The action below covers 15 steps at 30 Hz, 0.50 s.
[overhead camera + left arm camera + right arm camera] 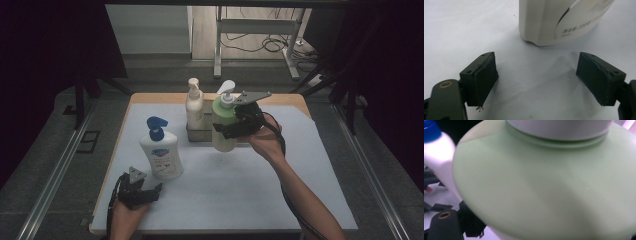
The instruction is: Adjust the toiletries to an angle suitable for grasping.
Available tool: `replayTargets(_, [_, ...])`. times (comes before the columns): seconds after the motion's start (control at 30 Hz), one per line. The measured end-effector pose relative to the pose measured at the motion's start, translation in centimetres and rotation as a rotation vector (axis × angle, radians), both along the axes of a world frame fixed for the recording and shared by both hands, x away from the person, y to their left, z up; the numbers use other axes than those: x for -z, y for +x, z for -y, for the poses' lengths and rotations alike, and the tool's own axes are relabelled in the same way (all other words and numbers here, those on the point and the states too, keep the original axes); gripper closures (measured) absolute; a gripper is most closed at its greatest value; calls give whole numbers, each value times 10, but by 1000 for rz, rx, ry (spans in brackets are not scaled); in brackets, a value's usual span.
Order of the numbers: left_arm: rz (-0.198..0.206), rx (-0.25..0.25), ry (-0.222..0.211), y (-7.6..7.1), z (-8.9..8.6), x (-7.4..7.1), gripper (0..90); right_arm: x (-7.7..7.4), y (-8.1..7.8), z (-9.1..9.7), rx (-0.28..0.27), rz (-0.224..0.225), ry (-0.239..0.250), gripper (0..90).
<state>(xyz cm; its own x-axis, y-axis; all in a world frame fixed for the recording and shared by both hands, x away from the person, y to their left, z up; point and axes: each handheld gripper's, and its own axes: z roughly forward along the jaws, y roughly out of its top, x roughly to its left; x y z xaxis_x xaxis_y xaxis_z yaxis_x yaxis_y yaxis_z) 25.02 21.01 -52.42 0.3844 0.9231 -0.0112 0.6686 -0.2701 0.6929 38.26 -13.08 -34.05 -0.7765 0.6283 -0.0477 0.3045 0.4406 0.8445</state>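
Observation:
A pale green pump bottle (223, 127) with a white pump head hangs tilted just above the table, and my right gripper (236, 126) is shut on its body from the right. In the right gripper view the green bottle (549, 182) sits close up, its shoulder between the jaws. A white bottle with a blue pump (161, 152) stands upright at the front left. My left gripper (149, 193) rests low on the table just in front of it, open and holding nothing. In the left gripper view the gripper (536, 72) faces that white bottle's base (549, 22).
A cream pump bottle (194, 105) stands in a small grey holder (200, 135) at the back middle, right behind the lifted green bottle. A white sheet (240, 180) covers the wooden table. The white bottle's blue cap (430, 131) lies at the left of the right gripper view.

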Motion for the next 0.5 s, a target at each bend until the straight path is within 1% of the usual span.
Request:
replayTargets(0.03, [0,0,0,0,0,0,167,0,2,0,2,5,-2,123])
replayTargets(0.5, [0,1,0,0,0,0,167,-7,29,-9,60,13,2,124])
